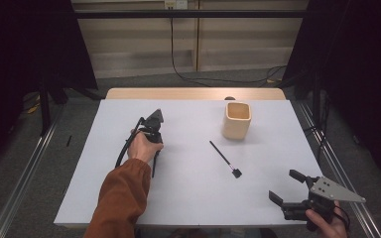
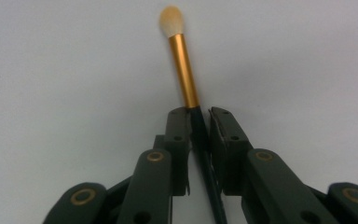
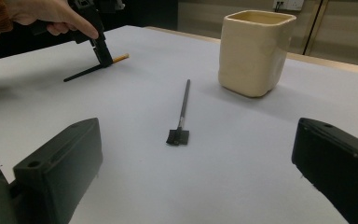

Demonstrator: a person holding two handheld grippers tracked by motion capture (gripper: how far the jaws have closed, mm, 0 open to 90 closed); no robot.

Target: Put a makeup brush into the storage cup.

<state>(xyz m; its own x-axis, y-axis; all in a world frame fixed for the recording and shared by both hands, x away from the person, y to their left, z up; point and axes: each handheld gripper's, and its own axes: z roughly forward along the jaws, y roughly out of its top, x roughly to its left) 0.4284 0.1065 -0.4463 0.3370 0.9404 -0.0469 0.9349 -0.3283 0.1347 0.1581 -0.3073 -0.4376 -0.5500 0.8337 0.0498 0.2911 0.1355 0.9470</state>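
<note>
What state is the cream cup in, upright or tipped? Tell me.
Upright. The cream cup stands on its base on the white table, its square mouth facing up in the high view. What it holds inside cannot be told.

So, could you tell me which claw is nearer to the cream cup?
The left. The left claw, shut on the gold-handled brush, sits across the table to the left of the cream cup. The right claw, open, waits near the table's front right edge, farther away.

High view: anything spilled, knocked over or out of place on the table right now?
Nothing stands out. The cream cup stands upright, and the thin black brush lies flat on the table, apart from it. The left gripper is closed on the gold-handled brush; the right gripper is open.
</note>
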